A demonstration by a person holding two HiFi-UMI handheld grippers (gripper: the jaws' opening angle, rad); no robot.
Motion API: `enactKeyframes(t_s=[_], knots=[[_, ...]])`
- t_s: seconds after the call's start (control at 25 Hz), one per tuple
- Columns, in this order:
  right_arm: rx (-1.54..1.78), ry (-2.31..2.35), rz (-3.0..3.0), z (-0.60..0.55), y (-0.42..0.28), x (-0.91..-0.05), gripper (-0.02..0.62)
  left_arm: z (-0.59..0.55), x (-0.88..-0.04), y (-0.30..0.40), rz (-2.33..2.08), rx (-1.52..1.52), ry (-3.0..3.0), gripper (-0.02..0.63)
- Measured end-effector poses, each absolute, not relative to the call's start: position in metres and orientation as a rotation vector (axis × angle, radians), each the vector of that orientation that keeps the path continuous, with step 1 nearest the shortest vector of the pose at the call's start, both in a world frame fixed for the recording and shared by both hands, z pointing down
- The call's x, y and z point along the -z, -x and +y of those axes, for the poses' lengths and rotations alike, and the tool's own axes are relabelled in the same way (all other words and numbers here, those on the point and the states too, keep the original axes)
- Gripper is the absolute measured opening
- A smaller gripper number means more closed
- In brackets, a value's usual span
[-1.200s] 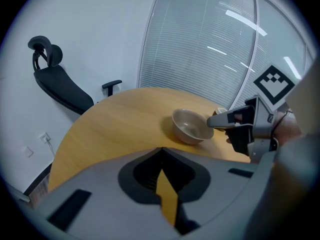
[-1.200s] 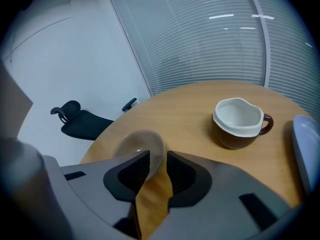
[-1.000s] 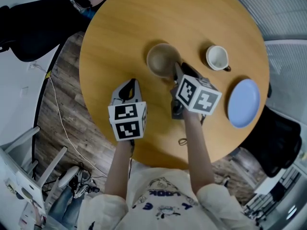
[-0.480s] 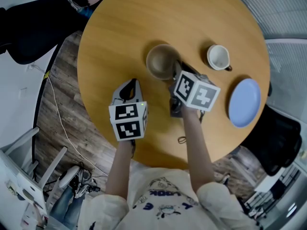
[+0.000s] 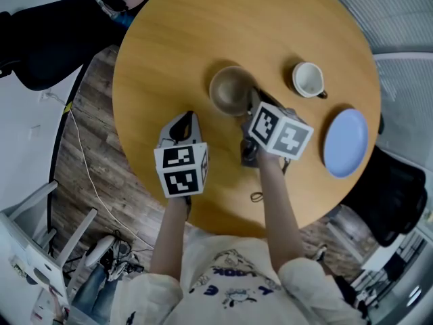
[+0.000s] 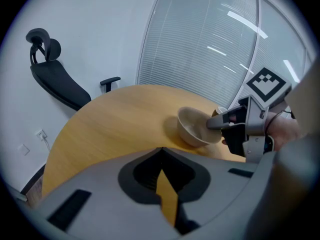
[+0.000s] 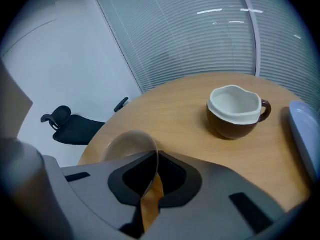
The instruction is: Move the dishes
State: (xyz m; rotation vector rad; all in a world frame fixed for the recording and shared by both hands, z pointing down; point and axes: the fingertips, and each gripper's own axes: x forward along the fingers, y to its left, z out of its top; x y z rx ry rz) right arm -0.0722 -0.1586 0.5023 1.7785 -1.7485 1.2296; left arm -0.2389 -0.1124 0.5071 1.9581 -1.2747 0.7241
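Observation:
A beige bowl [image 5: 230,90] sits tilted at the middle of the round wooden table [image 5: 176,46]. My right gripper [image 5: 253,105] is shut on its near rim, and the thin rim passes between the jaws in the right gripper view, above the gripper [image 7: 151,183]. The left gripper view shows the bowl [image 6: 196,127] tipped, with the right gripper [image 6: 220,124] clamped on it. My left gripper [image 5: 181,123] hovers over the table's near left part, jaws together with nothing in them. A brown cup with a white inside [image 5: 308,80] stands to the bowl's right. A blue plate [image 5: 345,144] lies at the right edge.
A black office chair [image 5: 47,32] stands beyond the table's far left edge, and another dark chair [image 5: 392,195] is at the right by the plate. Cables [image 5: 88,175] run over the wood floor on the left. Window blinds [image 7: 200,39] are behind the table.
The right gripper and the bowl have shifted only slightly on the table. The left gripper has stayed where it was.

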Motion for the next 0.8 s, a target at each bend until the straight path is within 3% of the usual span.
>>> enactKeyframes(t_s=[0.8], knots=[[-1.334, -1.993, -1.637, -0.06, -0.025, -0.466, 0.014, -0.083, -0.455, 0.165, -1.2, -0.764, -2.144, 0.003]])
